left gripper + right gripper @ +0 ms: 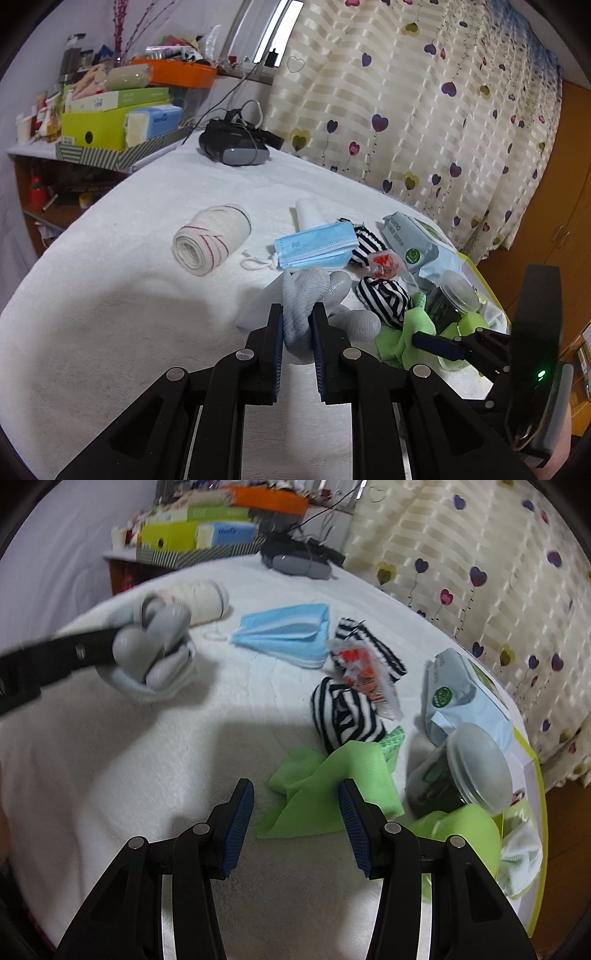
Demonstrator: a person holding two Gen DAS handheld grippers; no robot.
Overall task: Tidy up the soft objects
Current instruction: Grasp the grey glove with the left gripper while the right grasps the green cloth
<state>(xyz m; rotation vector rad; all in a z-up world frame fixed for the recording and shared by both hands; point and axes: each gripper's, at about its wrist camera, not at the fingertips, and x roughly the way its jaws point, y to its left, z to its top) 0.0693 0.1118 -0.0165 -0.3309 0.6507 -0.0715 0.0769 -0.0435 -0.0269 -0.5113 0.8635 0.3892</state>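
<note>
Two handheld grippers over a white-covered surface (pixel 110 295) strewn with soft things.

Left wrist view: left gripper (pixel 297 314), jaws clamped on a grey knit glove (pixel 306 291), just in front of a blue face mask (pixel 314 247) and a rolled bandage (pixel 210 236).
Right wrist view: right gripper (pixel 295 805), jaws apart and empty, hovers at a green cloth (pixel 317 790); striped fabric (pixel 343 712) lies just beyond.

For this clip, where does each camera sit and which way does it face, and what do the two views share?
Left wrist view: sits on the left gripper, looking forward and down over the white-covered table toward the curtain; its fingers pinch a grey glove, and the right gripper enters at the right.
Right wrist view: sits on the right gripper, angled down at a green cloth; its jaws are open, with the left gripper holding the glove at the left.
Shared: blue face mask, striped fabric, rolled bandage, wipes pack.
</note>
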